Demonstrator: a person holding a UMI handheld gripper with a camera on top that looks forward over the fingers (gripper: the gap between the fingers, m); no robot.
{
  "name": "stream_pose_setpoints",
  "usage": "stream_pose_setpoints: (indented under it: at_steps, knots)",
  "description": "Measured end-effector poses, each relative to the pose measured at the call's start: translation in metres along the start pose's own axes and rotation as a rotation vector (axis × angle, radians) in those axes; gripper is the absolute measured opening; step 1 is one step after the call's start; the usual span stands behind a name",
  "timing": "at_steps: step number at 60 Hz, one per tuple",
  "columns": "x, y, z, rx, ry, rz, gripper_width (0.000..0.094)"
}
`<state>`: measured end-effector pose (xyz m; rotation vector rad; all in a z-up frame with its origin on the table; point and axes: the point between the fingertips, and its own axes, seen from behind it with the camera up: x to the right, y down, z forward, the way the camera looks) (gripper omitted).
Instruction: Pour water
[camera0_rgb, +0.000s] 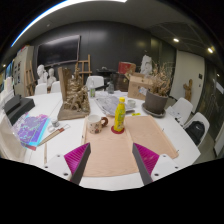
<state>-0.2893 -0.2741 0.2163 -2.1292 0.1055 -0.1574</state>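
cluttered white table (175, 135) is seen beyond the gripper (110, 160), whose fingers are held spread and empty, lined up toward the yellow bottle (119, 116) and cup (96, 123).

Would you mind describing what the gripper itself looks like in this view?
The gripper has two dark, nearly black fingers, each a slim straight bar narrowing toward its tip. Each bears a magenta pad on its inner face, roughly triangular in outline. No cables, markings, hand or sleeve are visible.
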Motion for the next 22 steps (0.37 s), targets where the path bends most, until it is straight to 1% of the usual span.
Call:
stream_pose_setpoints:
  at_steps: [8,13,22]
  knots:
    - [-0.006,0.011,-0.019,0.000,-0.005,-0.043,0.0859]
    - [-0.007,0.023,-0.023,-0.018,0.005,-0.049,0.0859]
    - [-0.012,0.024,-0.029,-0.010,0.009,-0.067,0.0859]
